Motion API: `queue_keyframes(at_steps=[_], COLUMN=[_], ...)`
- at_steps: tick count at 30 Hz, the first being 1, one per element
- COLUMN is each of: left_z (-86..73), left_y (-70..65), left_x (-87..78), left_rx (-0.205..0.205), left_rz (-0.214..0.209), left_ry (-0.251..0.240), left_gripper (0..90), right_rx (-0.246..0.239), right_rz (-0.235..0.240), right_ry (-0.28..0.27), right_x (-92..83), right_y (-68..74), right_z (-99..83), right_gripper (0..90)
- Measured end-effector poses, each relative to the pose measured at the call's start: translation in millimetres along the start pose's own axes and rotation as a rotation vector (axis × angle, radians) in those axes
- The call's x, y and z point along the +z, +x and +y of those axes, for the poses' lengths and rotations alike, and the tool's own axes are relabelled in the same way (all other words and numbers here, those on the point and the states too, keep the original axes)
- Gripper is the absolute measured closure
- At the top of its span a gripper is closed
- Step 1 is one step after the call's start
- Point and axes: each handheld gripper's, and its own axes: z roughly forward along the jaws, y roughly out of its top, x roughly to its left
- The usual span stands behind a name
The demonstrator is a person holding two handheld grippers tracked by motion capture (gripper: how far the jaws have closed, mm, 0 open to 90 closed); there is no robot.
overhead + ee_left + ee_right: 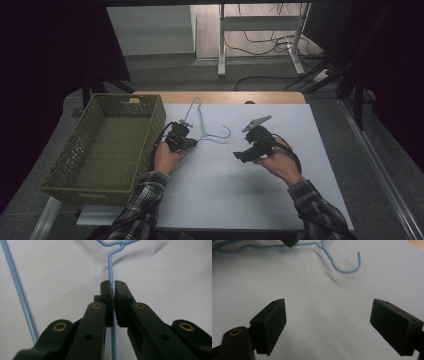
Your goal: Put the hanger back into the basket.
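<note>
**Ana:** One thing was in play, the blue wire hanger [206, 125]. It sat on the white sheet of the bench [240, 175], about mid-width and toward the far side, with its hook pointing to the person's right and its long bar running away toward the far edge.

**Ben:** And who had hold of it?

**Ana:** The left gripper [186, 141]. In the left gripper view its fingers [107, 293] were pressed together on a straight run of the blue wire, which passed right between the pads and came out beyond the tips. I'd judge it was pinched on a thin straight stretch because that gives two flat pads something to clamp.

**Ben:** The right one?

**Ana:** The right gripper [240, 156] held nothing. Its fingers [270, 323] stood wide apart over bare white sheet, with the hanger's hook lying farther off, ahead of them and well clear. My guess is it stood ready to help steady or turn the hanger, but nothing touched it.

**Ben:** What about the basket?

**Ana:** An olive woven basket [150, 120] stood at the left end of the bench, just beside the left hand, its near corner hanging over the bench edge. As far as the high view reached inside, nothing lay in it.

**Ben:** So the hanger was likely bound for it?

**Ana:** That seemed probable, given how near the two were. At that moment the hanger was wholly outside, to the right of the basket wall.
</note>
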Motion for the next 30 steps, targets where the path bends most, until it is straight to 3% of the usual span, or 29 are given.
queue_keyframes(at_steps=[2, 3, 12, 14, 20, 25, 30], left_z=[0.0, -0.1, -1.4, -1.6, -1.8, -2.0, -1.5], left_y=[-0.1, 0.1, 0.5, 0.3, 0.4, 0.0, -1.6], left_x=[0.1, 0.1, -0.2, 0.0, 0.3, -0.8, -2.6], left_rx=[0.000, 0.000, 0.010, 0.010, 0.016, 0.018, 0.019], left_rz=[-0.001, -0.002, -0.001, -0.004, -0.009, -0.014, -0.023], left_ry=[0.000, 0.001, -0.002, 0.002, 0.007, 0.004, -0.005], left_gripper=[86.5, 86.5, 86.5, 86.5, 86.5, 86.5, 86.5], right_rx=[-0.006, -0.030, -0.154, -0.156, -0.202, -0.222, -0.208], right_rz=[0.004, 0.015, 0.045, 0.055, 0.096, 0.101, 0.138], right_ry=[0.003, 0.014, 0.061, 0.063, 0.113, 0.144, 0.150], right_x=[4.8, 19.4, 72.0, 77.2, 113.8, 127.4, 133.2], right_y=[-1.1, -3.8, -9.6, -10.4, -13.7, -16.5, -20.2], right_z=[4.1, 15.5, 49.5, 52.4, 66.3, 69.3, 70.9], right_gripper=[15.2, 19.0, 35.1, 36.8, 47.4, 56.3, 67.7])
